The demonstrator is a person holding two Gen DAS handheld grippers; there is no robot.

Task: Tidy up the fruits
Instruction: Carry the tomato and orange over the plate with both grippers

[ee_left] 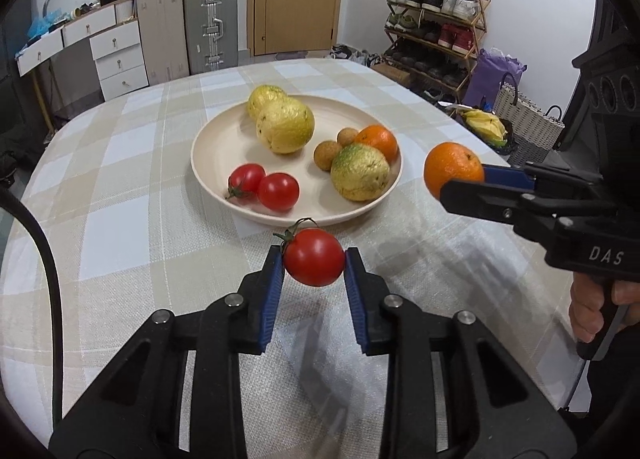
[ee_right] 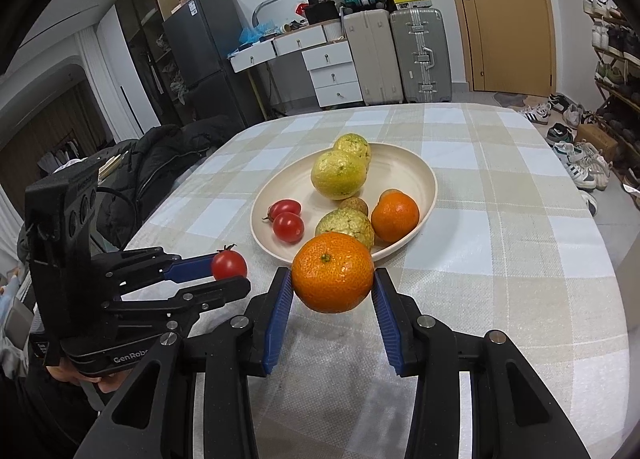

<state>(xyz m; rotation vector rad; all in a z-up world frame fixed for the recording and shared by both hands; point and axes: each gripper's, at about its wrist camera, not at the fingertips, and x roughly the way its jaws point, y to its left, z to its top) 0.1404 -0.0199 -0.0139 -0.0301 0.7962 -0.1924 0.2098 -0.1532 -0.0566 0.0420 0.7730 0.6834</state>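
Note:
My left gripper (ee_left: 314,259) is shut on a red tomato (ee_left: 314,257) and holds it above the tablecloth just in front of the cream plate (ee_left: 216,147). My right gripper (ee_right: 333,279) is shut on an orange (ee_right: 333,271), held above the table at the plate's near right side. The plate (ee_right: 416,171) holds two tomatoes (ee_left: 264,187), three yellow-green citrus fruits (ee_left: 285,125), an orange (ee_left: 378,141) and two small brown fruits (ee_left: 328,155). The left gripper with its tomato (ee_right: 229,263) shows in the right wrist view; the right gripper's orange (ee_left: 454,169) shows in the left wrist view.
The round table has a beige checked cloth (ee_left: 120,219). Behind it stand suitcases (ee_left: 210,27), a white drawer unit (ee_left: 116,59) and a door. A shoe rack (ee_left: 436,23) and a woven basket (ee_left: 528,119) stand on the right. A black jacket (ee_right: 160,163) lies at the table's left edge.

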